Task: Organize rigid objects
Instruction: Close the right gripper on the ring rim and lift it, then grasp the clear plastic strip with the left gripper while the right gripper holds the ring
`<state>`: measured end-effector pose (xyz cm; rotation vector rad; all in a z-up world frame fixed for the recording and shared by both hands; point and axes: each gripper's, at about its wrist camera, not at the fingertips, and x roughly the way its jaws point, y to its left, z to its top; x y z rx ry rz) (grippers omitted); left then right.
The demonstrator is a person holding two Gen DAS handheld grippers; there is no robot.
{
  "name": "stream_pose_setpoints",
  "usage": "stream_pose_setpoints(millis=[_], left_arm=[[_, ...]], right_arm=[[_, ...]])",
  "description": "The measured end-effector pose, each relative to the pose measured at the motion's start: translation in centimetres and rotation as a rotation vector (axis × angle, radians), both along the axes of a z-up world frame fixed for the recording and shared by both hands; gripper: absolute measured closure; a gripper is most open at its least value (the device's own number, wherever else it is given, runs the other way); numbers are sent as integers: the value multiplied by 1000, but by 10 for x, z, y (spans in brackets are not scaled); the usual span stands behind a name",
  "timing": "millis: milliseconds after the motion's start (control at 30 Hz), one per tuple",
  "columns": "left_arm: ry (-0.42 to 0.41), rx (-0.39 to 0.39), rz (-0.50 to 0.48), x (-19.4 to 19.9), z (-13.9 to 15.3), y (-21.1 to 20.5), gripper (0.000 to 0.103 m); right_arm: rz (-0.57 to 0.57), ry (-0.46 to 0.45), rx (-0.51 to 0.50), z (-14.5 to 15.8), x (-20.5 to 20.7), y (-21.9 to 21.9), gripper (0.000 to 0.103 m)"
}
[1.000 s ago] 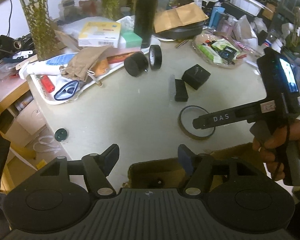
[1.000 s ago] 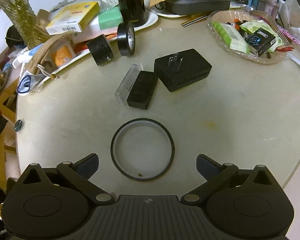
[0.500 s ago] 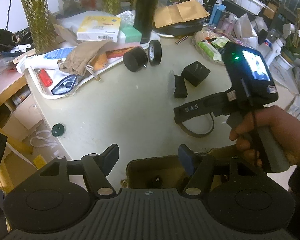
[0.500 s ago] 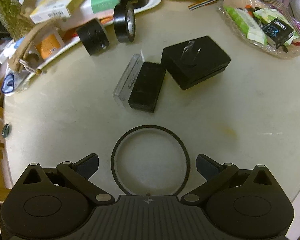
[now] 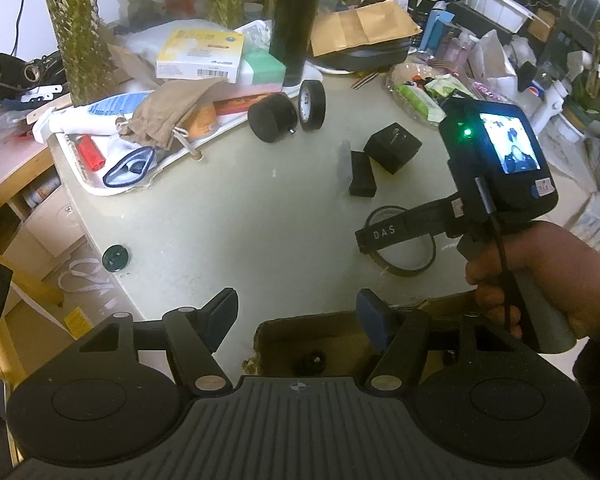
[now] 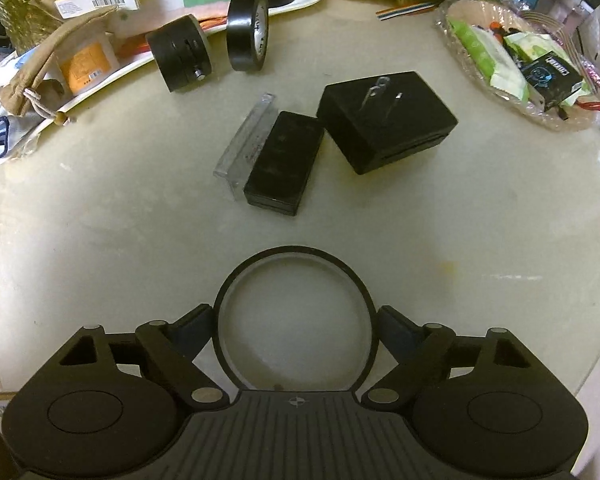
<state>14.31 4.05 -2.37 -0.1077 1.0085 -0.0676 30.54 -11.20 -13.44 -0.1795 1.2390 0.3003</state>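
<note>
Right gripper [image 6: 295, 322] is down over the thin tape ring [image 6: 294, 258] lying flat on the worktop [image 6: 460, 220]. Its fingers [image 6: 190, 326] have just been closing and now sit against the ring's outer wall on both sides; I can't tell if they're pressing yet or only touching.

Risks as I see them:
- The ring is low and thin-walled. If I squeeze too hard it will likely go oval and pop out, and too soft a grip will let it slide on the smooth top when I lift.
- The finger tips are very close to the worktop, so any further descent may jam them into it.

Left gripper [image 5: 296, 316] has its fingers apart with nothing between them. It hangs above the open cardboard box [image 5: 340, 340] at the worktop's near edge, which I'd guess is the drop spot. If it stays there it could block the right hand's path.

Further out are the small black block [image 6: 284, 162] with a clear case [image 6: 246, 144] touching it, then the plug adapter [image 6: 388, 120] just beside. A swing forward could knock them. The black tape roll [image 6: 248, 30] stands on edge beyond and would roll if bumped.
</note>
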Motion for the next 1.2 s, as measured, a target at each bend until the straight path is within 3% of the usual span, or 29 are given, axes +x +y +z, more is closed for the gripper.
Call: stream_pose_setpoints(millis=[267,567,833,1200], left_arm=[[-34,-5,-22,-2,2,-3,38],[-81,5,-55,-6,6,-6,38],[-138,9,-98,-5,9,-13,38],[-225,29,-176,14,13,-24,38]], right_arm=[[-26,-104,64,47,-13,-21,15],[-39,-225,145,101,-70,-54,15],[-95,-242,274,115,-106,-82,14],[-150,-256,314,119,-118,-100,14]])
